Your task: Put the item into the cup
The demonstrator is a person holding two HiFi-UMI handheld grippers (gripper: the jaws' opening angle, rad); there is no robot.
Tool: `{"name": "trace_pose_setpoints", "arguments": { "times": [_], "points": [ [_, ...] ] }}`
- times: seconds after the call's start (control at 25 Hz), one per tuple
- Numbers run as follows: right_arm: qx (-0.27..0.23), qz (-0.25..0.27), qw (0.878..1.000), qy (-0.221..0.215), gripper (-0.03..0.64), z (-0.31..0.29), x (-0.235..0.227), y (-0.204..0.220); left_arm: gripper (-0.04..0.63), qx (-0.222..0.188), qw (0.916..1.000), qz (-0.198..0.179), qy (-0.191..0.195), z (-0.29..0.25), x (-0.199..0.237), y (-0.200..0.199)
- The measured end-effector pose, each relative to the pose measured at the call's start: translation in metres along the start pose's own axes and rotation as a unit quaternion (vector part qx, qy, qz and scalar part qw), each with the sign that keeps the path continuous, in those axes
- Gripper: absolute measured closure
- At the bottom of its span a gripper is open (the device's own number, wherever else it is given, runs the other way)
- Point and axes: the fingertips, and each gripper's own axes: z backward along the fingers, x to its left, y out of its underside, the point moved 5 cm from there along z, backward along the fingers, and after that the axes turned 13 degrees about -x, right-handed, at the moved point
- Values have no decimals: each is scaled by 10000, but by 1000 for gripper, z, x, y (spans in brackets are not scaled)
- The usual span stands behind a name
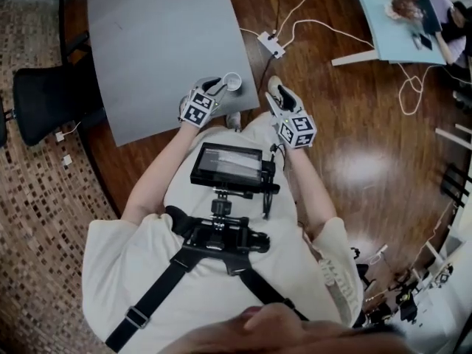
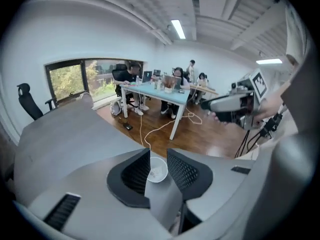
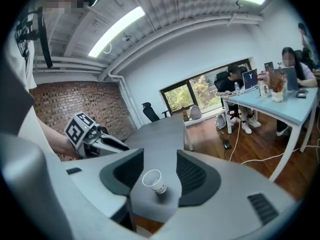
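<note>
While my left hand-held gripper (image 2: 157,156) hangs wide open and empty above the white paper cup (image 2: 156,170) at the grey tabletop's (image 1: 162,43) near right corner, I glimpse something small and pale inside it. I'd call the item delivered. My right hand-held gripper (image 3: 160,161) is also open and holds nothing.

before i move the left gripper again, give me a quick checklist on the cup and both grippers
1. The cup stands upright on the table: ok.
2. The cup is well away from the table's edge: not ok. It stands close to the near corner, so a knock could send it off.
3. The left gripper is empty: ok. Its jaws are apart with nothing between the pads, and the cup shows beyond the gap.
4. The right gripper is empty: ok. Its jaws are apart and hold nothing.
5. The item is inside the cup: cannot tell. The left gripper view shows something pale at the bottom, too small to name.
</note>
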Motion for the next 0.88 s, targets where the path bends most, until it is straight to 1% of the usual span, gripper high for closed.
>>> {"name": "trace_pose_setpoints", "arguments": {
  "times": [0.08,0.16,0.28,0.36,0.44,0.64,0.76,0.88],
  "points": [
    [93,-40,9999,-126,399,-1,-6,4,488,-291,9994,198,45,6,-8,-13],
    [196,5,9995,-260,400,-2,-7,4,488,-534,9981,313,72,11,-13,-22],
    [246,173,9986,-441,399,0,2,-3,488,-898,9951,401,92,31,-18,-30],
    [210,282,9981,-503,400,1,10,-8,488,-1069,9933,423,79,48,-19,-29],
    [160,389,9978,-518,399,2,16,-13,488,-1195,9918,438,63,57,-20,-28],
    [31,764,9954,-572,400,1,33,-30,488,-1427,9882,554,96,59,-27,-26],
    [23,1061,9919,-702,399,0,43,-40,488,-1482,9870,615,-27,59,-28,-23],
    [-94,1203,9900,-733,399,8,44,-47,488,-1558,9849,723,-238,62,-35,-23]
  ]
}}
